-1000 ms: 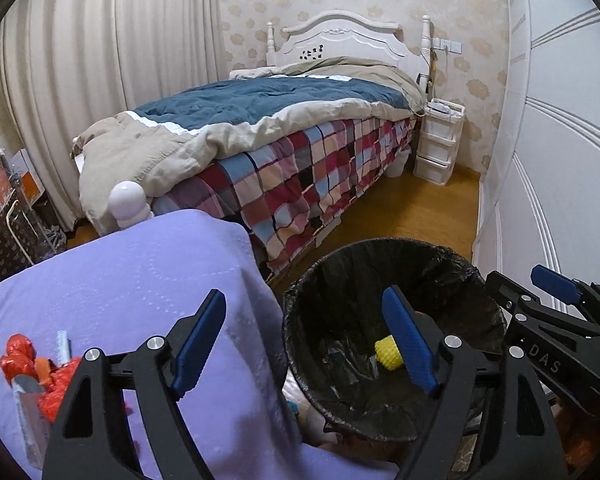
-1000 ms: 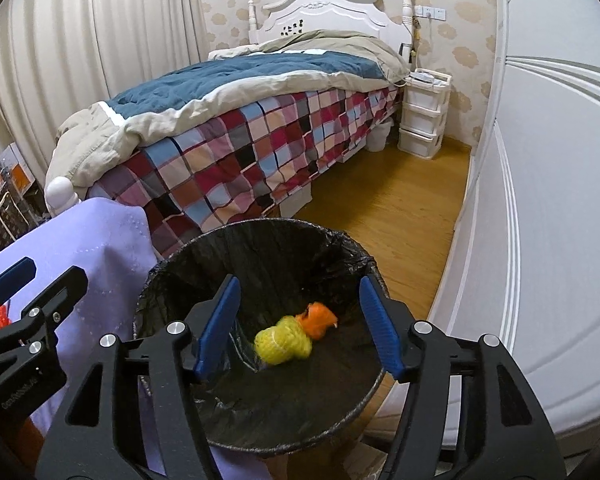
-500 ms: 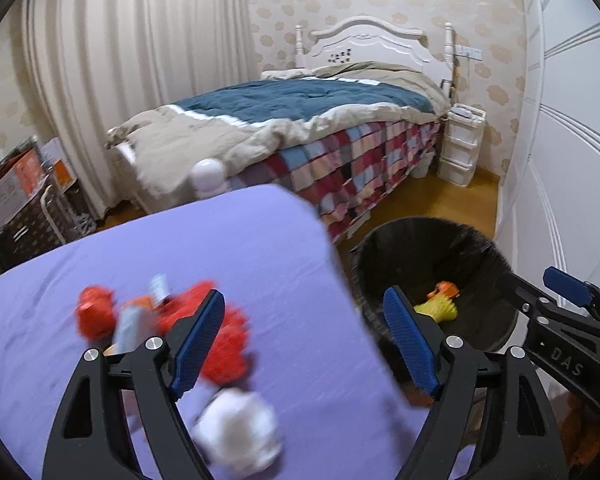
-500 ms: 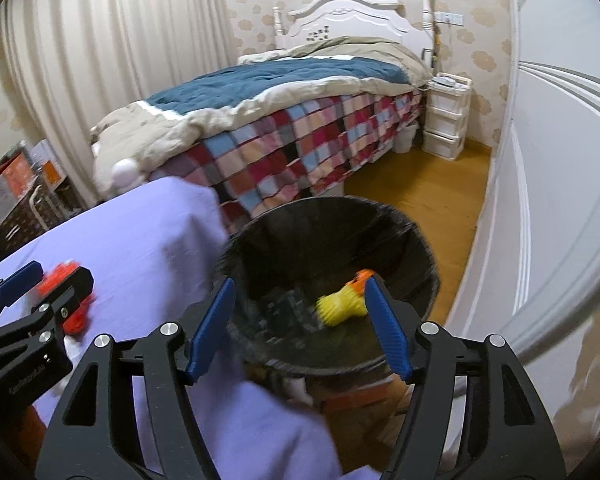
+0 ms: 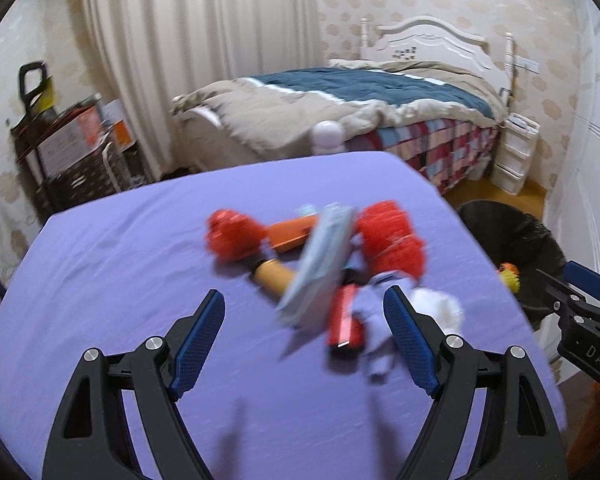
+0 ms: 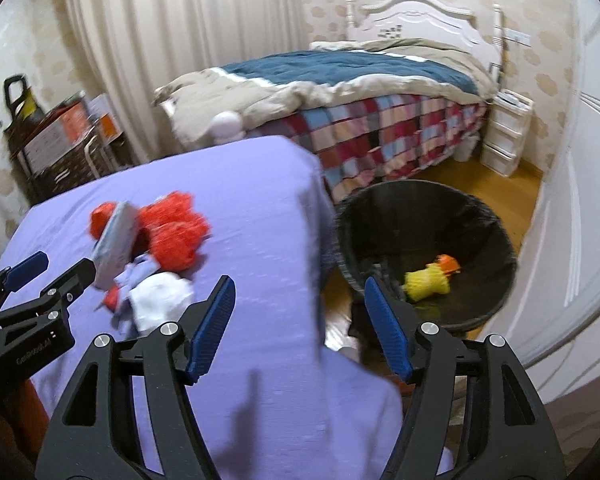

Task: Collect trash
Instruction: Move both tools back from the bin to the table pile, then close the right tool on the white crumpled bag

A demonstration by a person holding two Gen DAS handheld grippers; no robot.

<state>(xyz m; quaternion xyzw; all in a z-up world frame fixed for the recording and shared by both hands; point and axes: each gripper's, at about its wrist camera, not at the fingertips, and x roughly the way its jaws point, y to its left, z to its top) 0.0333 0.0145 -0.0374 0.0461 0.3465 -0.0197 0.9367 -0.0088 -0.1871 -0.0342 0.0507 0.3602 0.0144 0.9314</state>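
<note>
Hovering over the purple desk (image 5: 100, 264), the left tool (image 5: 304, 336) gapes empty just short of the trash pile (image 5: 324, 264). The right tool (image 6: 298, 322), also open and empty, hangs at the desk's edge. Beyond that edge stands the bin (image 6: 496, 236), then the bed (image 5: 380, 96).

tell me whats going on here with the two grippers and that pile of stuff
A person is clearing trash off a purple-covered table with a handheld gripper in each hand. Both the left gripper and the right gripper are open and empty. The left one points at the pile of trash, red netting, wrappers and a white wad, but is not touching it. A black-lined bin beside the table holds a yellow and orange piece.
</note>
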